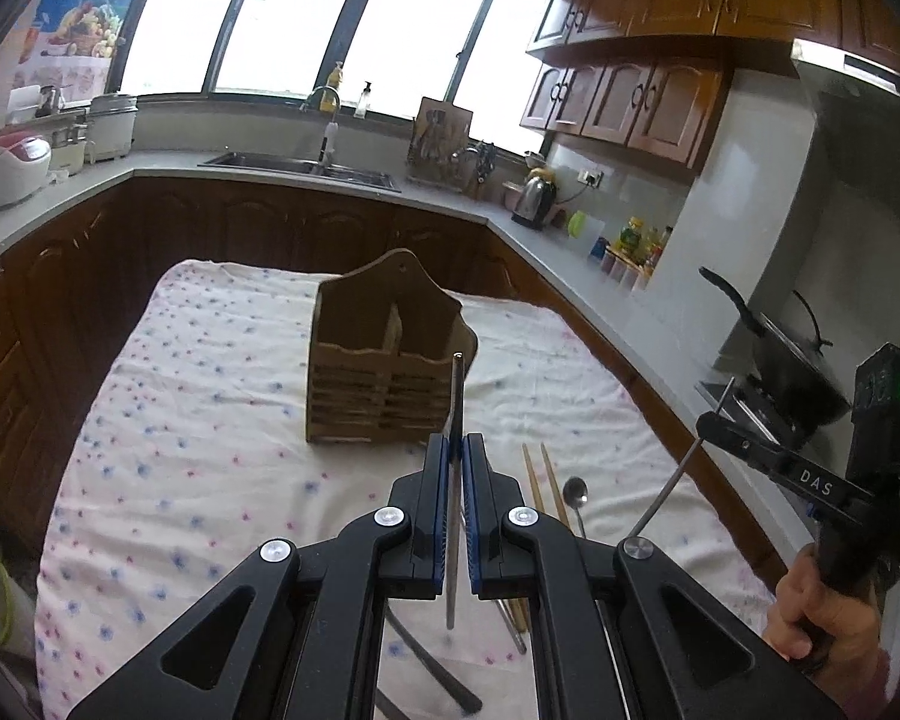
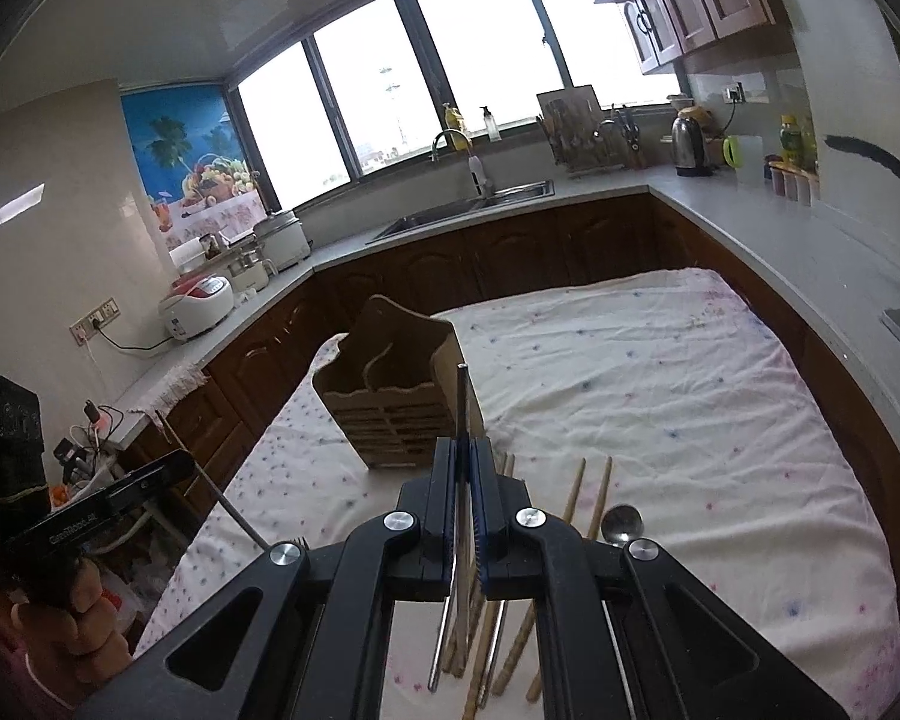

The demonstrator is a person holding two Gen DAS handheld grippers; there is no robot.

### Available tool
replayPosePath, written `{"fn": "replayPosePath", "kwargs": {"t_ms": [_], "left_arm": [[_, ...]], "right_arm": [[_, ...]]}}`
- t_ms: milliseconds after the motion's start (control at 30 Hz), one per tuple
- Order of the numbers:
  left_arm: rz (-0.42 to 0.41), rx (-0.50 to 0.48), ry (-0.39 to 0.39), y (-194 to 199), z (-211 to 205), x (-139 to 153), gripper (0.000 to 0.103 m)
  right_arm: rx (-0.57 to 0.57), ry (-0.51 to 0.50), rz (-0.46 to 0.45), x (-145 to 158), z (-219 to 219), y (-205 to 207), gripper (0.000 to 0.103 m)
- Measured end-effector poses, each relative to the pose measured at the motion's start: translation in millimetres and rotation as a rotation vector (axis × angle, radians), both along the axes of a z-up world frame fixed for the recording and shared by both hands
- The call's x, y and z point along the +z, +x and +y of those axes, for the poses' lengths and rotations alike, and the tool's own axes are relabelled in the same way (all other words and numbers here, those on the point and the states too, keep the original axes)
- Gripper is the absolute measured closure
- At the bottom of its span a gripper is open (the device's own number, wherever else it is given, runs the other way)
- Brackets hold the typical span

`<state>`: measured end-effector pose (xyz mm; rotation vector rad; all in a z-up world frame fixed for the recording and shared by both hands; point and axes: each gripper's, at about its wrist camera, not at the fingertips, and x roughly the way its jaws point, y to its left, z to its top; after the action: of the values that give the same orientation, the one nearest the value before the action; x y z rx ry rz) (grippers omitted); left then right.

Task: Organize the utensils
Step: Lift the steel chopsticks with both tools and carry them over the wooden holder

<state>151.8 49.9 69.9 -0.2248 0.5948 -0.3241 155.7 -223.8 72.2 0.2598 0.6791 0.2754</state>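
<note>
A wooden utensil holder [image 1: 384,360] with two compartments stands on the flower-print cloth; it also shows in the right wrist view [image 2: 399,384]. My left gripper [image 1: 455,450] is shut on a metal chopstick [image 1: 457,396], held upright just in front of the holder's right side. My right gripper [image 2: 463,456] is shut on another metal chopstick [image 2: 462,402], held near the holder's right side. Wooden chopsticks [image 1: 543,483] and a metal spoon [image 1: 576,492] lie on the cloth; they show in the right wrist view too, the chopsticks [image 2: 591,495] and the spoon [image 2: 623,523].
The cloth-covered table [image 1: 180,396] stands inside a U-shaped kitchen counter [image 1: 168,168] with a sink [image 1: 306,165], a kettle [image 1: 537,198] and a rice cooker [image 1: 6,168]. A wok [image 1: 792,360] sits on the stove at right. More utensils lie under my right gripper [image 2: 492,648].
</note>
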Motion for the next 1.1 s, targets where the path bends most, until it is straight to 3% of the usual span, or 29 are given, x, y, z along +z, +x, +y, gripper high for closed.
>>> {"fn": "replayPosePath", "kwargs": {"t_ms": [400,833,967,1100], "left_arm": [[-0.058,0.045,-0.027,22.4,20.7,20.5,0.101],[-0.192,0.112,-0.042,74.7,40.4,58.1,0.101],[-0.227,0.134,-0.028,103.4,36.7,59.9,0.101],[-0.237,0.157,-0.015,133.0,28.6,47.6,0.101]], "right_arm": [[0.025,0.022,-0.073,27.4,14.7,40.2,0.098],[0.015,0.023,-0.229,79.3,37.6,110.5,0.098],[0.001,0.039,-0.257,81.5,41.1,135.7,0.098],[-0.007,0.057,-0.249,64.8,44.7,158.7,0.098]]}}
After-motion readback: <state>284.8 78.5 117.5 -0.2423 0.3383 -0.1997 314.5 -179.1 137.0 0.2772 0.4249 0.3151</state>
